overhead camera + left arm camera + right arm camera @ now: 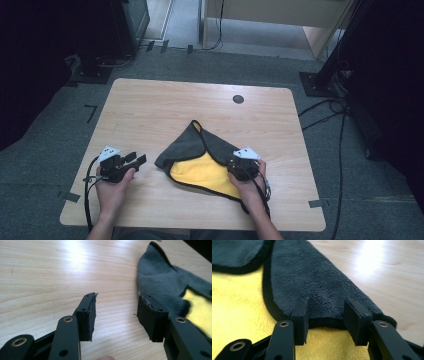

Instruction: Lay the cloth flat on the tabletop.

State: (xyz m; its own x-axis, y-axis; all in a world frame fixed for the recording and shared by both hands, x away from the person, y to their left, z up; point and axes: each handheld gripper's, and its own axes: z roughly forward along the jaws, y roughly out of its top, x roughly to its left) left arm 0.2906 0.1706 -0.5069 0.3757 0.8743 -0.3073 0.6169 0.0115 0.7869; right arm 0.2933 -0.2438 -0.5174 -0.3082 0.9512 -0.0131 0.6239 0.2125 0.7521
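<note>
The grey-and-yellow fleece cloth with black edging (202, 162) lies partly folded at the lower centre of the high view, on the pale wooden table (150, 110), with two grey flaps turned in over the yellow face. The right gripper (243, 167) sits at the cloth's right edge; in the right gripper view its jaws stand apart, astride the black-hemmed end of a grey flap (317, 290), with the pads not pressing on it. The left gripper (131, 161) rests at the lower left of the high view, just beside the cloth's left corner; its jaws gape over bare wood with nothing between them.

The step in hand looks like folding. To do it well, the right jaws should slide further onto the flap so the pads meet both hem and pile, then close firmly before lifting. Taking the edging alone risks a slip. The left gripper would best pin or take the near grey corner (160, 282) at the right of its own view, so the cloth does not drag across the table.
</note>
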